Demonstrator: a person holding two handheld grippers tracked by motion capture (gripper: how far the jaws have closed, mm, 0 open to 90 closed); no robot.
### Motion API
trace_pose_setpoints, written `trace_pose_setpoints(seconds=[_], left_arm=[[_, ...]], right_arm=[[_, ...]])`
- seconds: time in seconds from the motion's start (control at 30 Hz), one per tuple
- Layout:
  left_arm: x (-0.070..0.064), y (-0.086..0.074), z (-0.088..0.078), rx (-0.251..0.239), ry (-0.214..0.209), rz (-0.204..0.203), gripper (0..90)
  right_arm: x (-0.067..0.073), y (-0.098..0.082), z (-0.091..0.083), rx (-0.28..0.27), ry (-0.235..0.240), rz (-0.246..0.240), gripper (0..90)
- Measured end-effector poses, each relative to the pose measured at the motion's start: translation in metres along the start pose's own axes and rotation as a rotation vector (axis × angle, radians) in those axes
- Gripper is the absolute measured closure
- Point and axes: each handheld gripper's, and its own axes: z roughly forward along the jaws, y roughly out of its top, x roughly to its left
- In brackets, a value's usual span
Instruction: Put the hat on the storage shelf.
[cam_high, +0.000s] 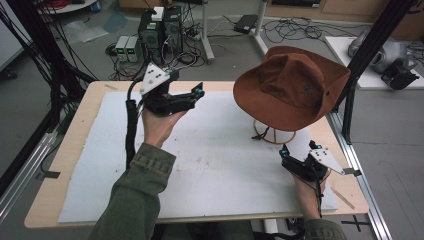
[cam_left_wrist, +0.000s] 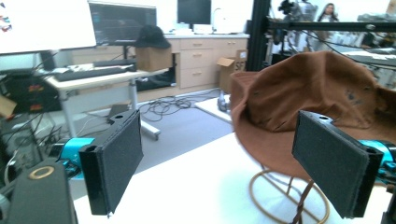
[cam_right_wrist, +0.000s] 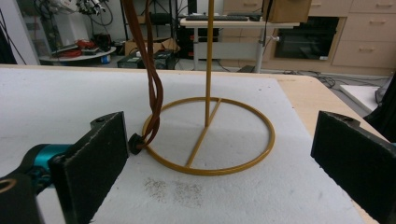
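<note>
A brown wide-brimmed hat (cam_high: 292, 85) (cam_left_wrist: 327, 93) rests on a gold wire stand (cam_high: 274, 135) (cam_right_wrist: 208, 135) at the table's right rear. Its brown chin cord (cam_right_wrist: 152, 84) hangs down to the stand's ring, ending in a black toggle (cam_right_wrist: 135, 142). My left gripper (cam_high: 199, 92) (cam_left_wrist: 224, 163) is held above the table left of the hat, open, its jaws facing the brim with nothing between them. My right gripper (cam_high: 298, 148) (cam_right_wrist: 224, 163) sits low on the table just in front of the stand's base, open and holding nothing.
A white foam sheet (cam_high: 215, 165) covers most of the wooden table (cam_high: 70, 150). A black frame post (cam_high: 350, 100) stands at the right edge behind the hat. Computers and cables (cam_high: 160, 30) lie on the floor beyond the table.
</note>
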Motion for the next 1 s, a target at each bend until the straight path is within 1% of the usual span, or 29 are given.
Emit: trace_pose_setpoints(seconds=[0.07, 0.1, 0.2, 0.33, 0.43, 0.47, 0.57, 0.63, 0.7, 0.8, 0.83, 0.87, 0.9, 1.0], left_arm=[[0.006, -0.006, -0.01, -0.003, 0.03, -0.002, 16.2], [0.01, -0.011, -0.017, -0.013, 0.046, -0.008, 16.1], [0.018, -0.023, -0.034, -0.033, 0.099, -0.005, 16.1], [0.027, -0.04, -0.054, -0.043, 0.172, -0.002, 16.1], [0.034, -0.052, -0.068, -0.058, 0.217, -0.018, 16.1], [0.036, -0.056, -0.073, -0.053, 0.233, -0.015, 16.1], [0.042, -0.07, -0.086, -0.067, 0.278, -0.005, 16.1], [0.048, -0.08, -0.093, -0.062, 0.303, -0.003, 16.5], [0.053, -0.089, -0.101, -0.054, 0.329, -0.015, 16.6], [0.059, -0.101, -0.111, -0.045, 0.368, -0.018, 16.6], [0.06, -0.105, -0.115, -0.052, 0.38, -0.017, 16.6], [0.061, -0.109, -0.119, -0.062, 0.384, -0.018, 16.6], [0.061, -0.112, -0.123, -0.07, 0.389, -0.018, 16.6], [0.062, -0.121, -0.134, -0.068, 0.432, -0.012, 16.6]], right_arm=[[0.001, 0.0, 0.0, 0.003, 0.003, 0.0, 3.2], [0.001, 0.0, 0.0, 0.003, 0.003, 0.0, 3.2], [0.003, 0.0, 0.001, 0.001, 0.008, -0.004, 3.2], [0.005, 0.0, 0.002, 0.011, 0.014, -0.006, 3.2], [0.006, 0.0, 0.002, 0.007, 0.016, -0.007, 3.2], [0.006, 0.0, 0.003, 0.007, 0.019, -0.007, 3.2], [0.007, 0.0, 0.003, 0.012, 0.018, -0.001, 3.2], [0.007, 0.0, 0.004, 0.008, 0.018, -0.005, 3.2], [0.007, 0.0, 0.004, 0.007, 0.021, -0.012, 3.2], [0.009, 0.0, 0.005, 0.009, 0.023, -0.012, 3.2], [0.01, 0.0, 0.006, 0.01, 0.026, -0.017, 3.2], [0.01, 0.0, 0.006, 0.01, 0.026, -0.017, 3.2], [0.011, 0.0, 0.006, 0.016, 0.027, -0.009, 3.2], [0.012, 0.0, 0.007, 0.006, 0.029, -0.011, 3.2]])
